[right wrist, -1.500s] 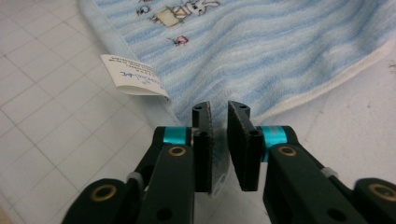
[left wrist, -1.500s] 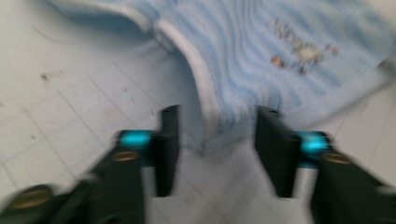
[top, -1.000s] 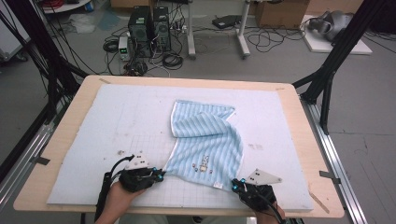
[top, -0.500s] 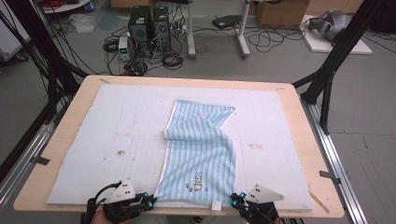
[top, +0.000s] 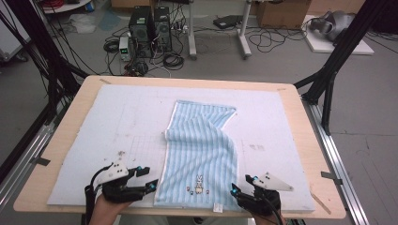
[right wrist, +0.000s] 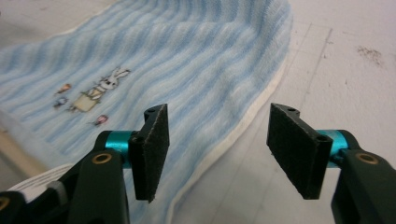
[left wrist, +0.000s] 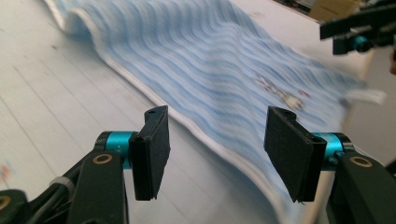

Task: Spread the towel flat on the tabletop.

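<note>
Item: towel (top: 202,145), flat on my desk (top: 300,140). Left gripper (top: 149,178) at 7 o'clock, right gripper (top: 240,186) at 5; jaws released.

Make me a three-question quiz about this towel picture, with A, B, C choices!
1. Where does the bunny picture sit on the towel?
A. near end
B. far end
C. middle

2. What colour are the towel's stripes?
A. red and yellow
B. blue and white
C. green and black

3. How is the left tool?
A. shut on the towel
B. open, holding nothing
C. shut on a cable

Answers:
1 A, the bunny lies by the edge nearest the hands.
2 B, pale blue and white bands show.
3 B, its jaws stand apart over the towel's edge.
</note>
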{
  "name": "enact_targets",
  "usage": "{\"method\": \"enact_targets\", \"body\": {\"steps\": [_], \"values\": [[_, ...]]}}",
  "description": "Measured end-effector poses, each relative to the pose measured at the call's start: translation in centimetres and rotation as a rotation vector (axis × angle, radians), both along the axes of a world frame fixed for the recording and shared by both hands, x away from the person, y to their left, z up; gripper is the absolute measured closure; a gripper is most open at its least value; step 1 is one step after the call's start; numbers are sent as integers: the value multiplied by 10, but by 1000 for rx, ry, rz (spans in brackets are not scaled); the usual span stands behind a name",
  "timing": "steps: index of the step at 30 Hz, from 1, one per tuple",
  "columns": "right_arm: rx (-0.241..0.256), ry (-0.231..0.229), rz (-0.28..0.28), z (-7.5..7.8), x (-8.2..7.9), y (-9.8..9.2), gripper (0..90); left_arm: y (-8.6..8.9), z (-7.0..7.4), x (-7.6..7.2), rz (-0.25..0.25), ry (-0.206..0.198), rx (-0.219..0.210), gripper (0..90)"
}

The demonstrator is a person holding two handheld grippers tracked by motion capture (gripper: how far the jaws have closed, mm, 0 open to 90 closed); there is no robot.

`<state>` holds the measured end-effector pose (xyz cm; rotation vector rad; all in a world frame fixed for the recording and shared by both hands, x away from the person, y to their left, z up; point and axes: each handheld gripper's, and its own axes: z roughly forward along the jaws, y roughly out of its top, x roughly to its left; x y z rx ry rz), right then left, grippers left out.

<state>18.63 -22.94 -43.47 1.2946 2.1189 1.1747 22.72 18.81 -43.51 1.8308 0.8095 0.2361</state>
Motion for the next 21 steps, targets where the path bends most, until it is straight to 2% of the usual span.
{"method": "enact_targets", "body": {"steps": [2, 4, 8, 10, 13, 14, 16, 17, 18, 19, 21], "values": [[-28, 2, 3, -2, 8, 4, 462, -6, 3, 15, 16, 5, 1, 414], [-51, 23, 1, -6, 17, 9, 519, -17, 3, 30, 36, 9, 16, 436], [-84, 65, 20, -12, 26, 19, 581, -41, -3, 52, 62, 45, 76, 451], [-109, 65, 35, -13, 27, 23, 608, -49, -8, 61, 81, 58, 117, 456], [-101, 76, 31, -13, 27, 21, 681, -60, -17, 69, 98, 90, 204, 458], [-102, 75, 31, -13, 27, 21, 708, -62, -16, 67, 105, 69, 232, 474], [-96, 84, 38, -12, 26, 19, 781, -66, -16, 64, 85, 17, 283, 571], [-95, 83, 49, -12, 26, 19, 815, -66, -16, 63, 29, 11, 274, 670], [-92, 85, 58, -12, 25, 19, 835, -69, -16, 59, 21, -14, 297, 858], [-92, 90, 64, -12, 24, 19, 842, -71, -16, 56, 23, -31, 315, 856], [-89, 92, 81, -12, 20, 19, 848, -69, -15, 54, 21, -9, 304, 861]]}}
